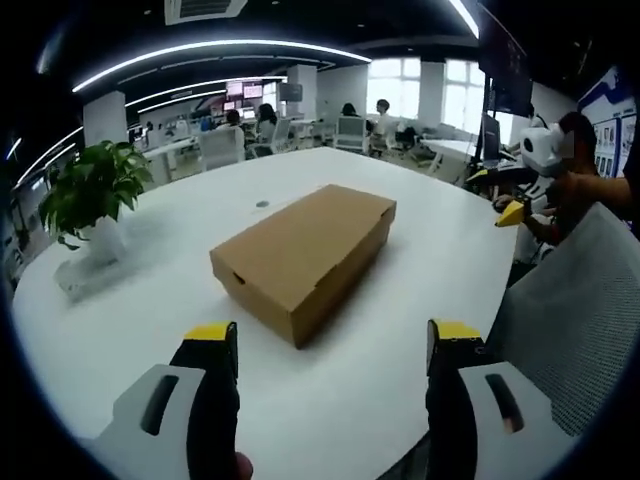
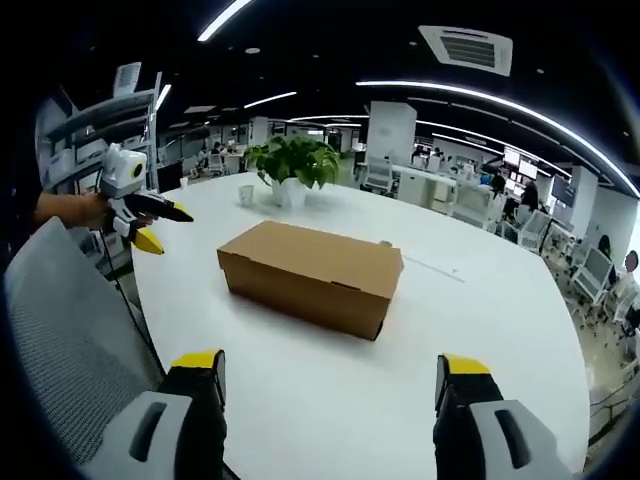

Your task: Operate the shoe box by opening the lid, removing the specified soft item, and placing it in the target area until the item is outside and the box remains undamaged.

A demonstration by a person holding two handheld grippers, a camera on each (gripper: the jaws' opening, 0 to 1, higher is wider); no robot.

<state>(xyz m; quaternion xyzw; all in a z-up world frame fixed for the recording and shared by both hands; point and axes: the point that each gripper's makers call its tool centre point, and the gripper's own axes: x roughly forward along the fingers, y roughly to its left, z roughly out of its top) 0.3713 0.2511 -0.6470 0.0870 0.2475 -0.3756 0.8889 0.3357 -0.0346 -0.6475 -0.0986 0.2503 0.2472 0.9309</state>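
A shut brown cardboard shoe box [image 1: 300, 255] lies flat in the middle of the white table [image 1: 120, 330], its lid down. My left gripper [image 1: 333, 335] hovers in front of the box, open and holding nothing. In the right gripper view the same box [image 2: 312, 272] lies beyond my right gripper [image 2: 328, 365], also open with nothing in it and short of the box. A hand holds each gripper out past the table's edge: the right gripper [image 1: 515, 205] shows at the right, the left gripper [image 2: 150, 225] at the left. What the box contains is hidden.
A potted green plant [image 1: 95, 190] stands near the table's edge, with a small white cup [image 2: 246, 194] beside the plant [image 2: 292, 160]. A grey mesh chair back [image 1: 570, 320] stands close between the grippers and appears again as the chair [image 2: 70, 320]. Office desks and seated people fill the background.
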